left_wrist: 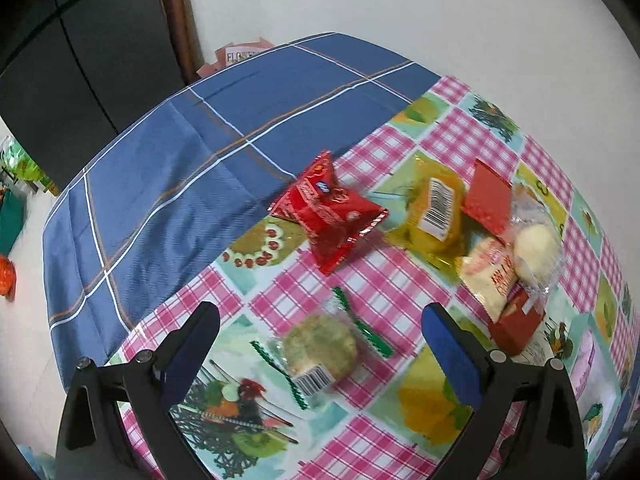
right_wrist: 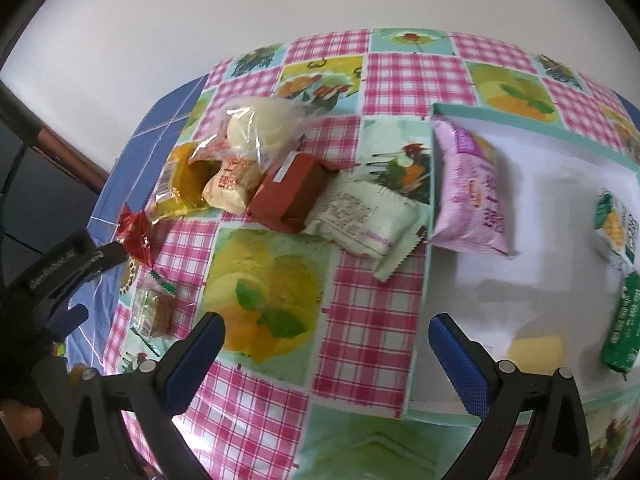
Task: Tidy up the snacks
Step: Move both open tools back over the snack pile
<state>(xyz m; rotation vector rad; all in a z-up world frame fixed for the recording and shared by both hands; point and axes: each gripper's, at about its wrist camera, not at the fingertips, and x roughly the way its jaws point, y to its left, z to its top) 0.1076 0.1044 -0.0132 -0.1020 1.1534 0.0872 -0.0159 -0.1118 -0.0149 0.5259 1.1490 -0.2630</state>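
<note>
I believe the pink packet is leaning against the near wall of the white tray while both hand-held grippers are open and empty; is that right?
Not quite: the pink packet leans on the tray's left wall, nearest the snack pile, as the right wrist view shows. The left hand-held gripper and right hand-held gripper are indeed open and empty.

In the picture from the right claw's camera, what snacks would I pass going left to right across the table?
Red foil packet → yellow-wrapped snack → red-brown wrapped block → pale green sachet → purple packet leaning on the white tray's edge → dark green packet.
</note>
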